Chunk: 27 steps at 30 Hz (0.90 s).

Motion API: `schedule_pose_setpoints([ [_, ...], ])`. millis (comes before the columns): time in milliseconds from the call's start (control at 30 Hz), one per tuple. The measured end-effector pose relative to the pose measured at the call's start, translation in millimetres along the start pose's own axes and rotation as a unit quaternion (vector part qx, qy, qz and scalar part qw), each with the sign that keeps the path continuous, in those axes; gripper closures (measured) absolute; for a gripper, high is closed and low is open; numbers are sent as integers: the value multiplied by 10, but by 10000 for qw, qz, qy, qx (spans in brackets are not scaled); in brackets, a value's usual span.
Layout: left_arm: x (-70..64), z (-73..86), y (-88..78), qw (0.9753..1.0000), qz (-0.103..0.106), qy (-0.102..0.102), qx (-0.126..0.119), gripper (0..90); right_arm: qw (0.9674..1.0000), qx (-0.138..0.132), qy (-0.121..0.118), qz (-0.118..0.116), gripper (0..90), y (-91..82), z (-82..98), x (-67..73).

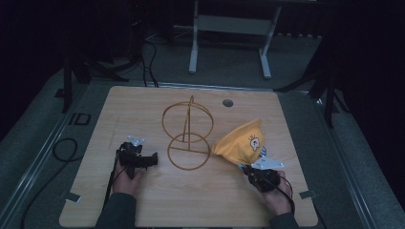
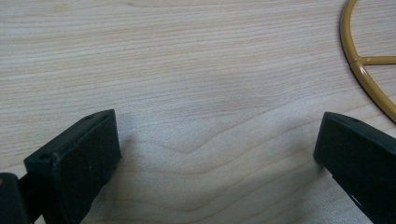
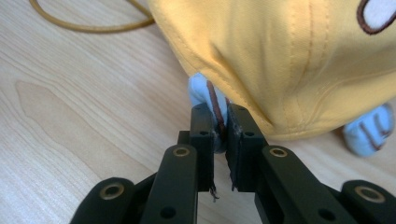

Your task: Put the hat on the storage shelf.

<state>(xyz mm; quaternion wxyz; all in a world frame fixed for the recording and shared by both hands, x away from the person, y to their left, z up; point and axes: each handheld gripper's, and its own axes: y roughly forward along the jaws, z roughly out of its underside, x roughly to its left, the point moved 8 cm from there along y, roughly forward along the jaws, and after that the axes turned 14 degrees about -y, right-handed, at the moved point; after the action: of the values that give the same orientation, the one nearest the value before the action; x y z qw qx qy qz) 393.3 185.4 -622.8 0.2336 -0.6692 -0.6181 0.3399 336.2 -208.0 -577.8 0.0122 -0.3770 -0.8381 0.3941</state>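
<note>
Clearly the right hand-held gripper [image 3: 219, 135] pinches the yellow cap [image 3: 299, 60] by a pale blue tab (perhaps an ear), its far side hidden; the left hand-held gripper [image 2: 215, 154] gapes over bare counter [image 2: 187, 70].

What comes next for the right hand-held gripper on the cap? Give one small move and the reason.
Probably lift the cap a little higher and carry it toward the wire stand. The right hand-held gripper is shut on a pale blue part at the cap's edge, so the grip looks made, and the stand sits bare just beside it. The left hand-held gripper hangs open over the table, free to steady the stand.
</note>
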Motion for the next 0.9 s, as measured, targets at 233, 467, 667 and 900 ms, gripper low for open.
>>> schedule_pose_setpoints([
  [233,0,0,0,10000,0,0,0,4,9997,-150,-109,147,824,-158,-123,-142],
  [467,0,0,0,10000,0,0,0,4,9994,-228,-131,211,825,-248,-181,-254],
  [667,0,0,0,10000,0,1,1,4,9989,-335,-128,295,826,-305,-263,-349],
  [900,0,0,0,10000,1,-3,2,4,9980,-387,-209,448,827,-405,-378,-476],
])
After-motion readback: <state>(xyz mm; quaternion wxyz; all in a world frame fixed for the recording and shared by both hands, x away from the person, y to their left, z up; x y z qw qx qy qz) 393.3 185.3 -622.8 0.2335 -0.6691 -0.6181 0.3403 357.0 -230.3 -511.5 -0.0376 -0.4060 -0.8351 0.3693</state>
